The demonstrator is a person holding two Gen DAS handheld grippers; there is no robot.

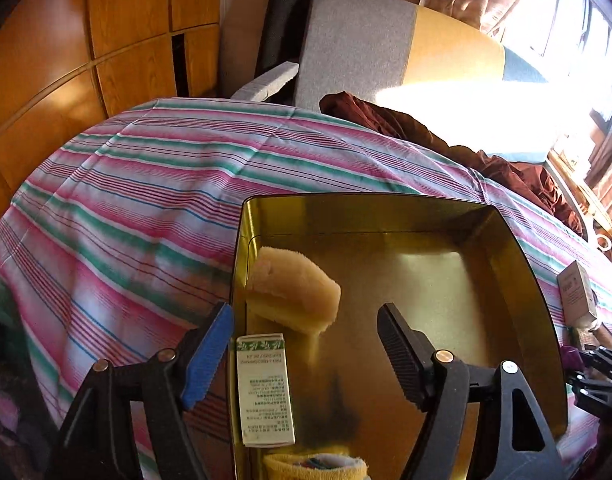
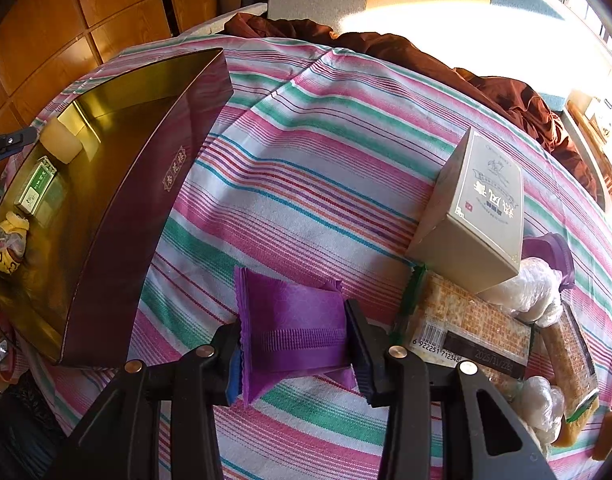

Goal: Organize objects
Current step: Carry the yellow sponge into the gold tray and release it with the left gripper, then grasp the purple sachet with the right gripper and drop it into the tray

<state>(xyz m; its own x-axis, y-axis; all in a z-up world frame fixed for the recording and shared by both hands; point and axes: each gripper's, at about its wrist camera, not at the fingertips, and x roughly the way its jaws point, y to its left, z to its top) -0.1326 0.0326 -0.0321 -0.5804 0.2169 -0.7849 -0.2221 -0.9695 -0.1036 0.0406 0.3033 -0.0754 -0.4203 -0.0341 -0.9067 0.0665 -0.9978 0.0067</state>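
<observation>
A gold-lined tin (image 1: pixel 362 208) with dark red outer walls (image 2: pixel 137 184) stands on the striped bedspread. Inside it lie a pale yellow sponge (image 1: pixel 293 292) in the far left corner, a white and green carton (image 1: pixel 263 388) and a yellow cloth pouch (image 1: pixel 314 466). My left gripper (image 1: pixel 303 314) hangs open over the tin's left side, its pads touching nothing. My right gripper (image 2: pixel 293 344) is shut on a purple sachet (image 2: pixel 293 320), low over the bedspread to the right of the tin.
To the right lie a grey carton (image 2: pixel 474 216), a cracker pack (image 2: pixel 466 328) and clear plastic bags (image 2: pixel 530 292). A dark red garment (image 2: pixel 506 92) lies along the bed's far edge. Wooden cupboards (image 1: pixel 65 60) stand behind on the left.
</observation>
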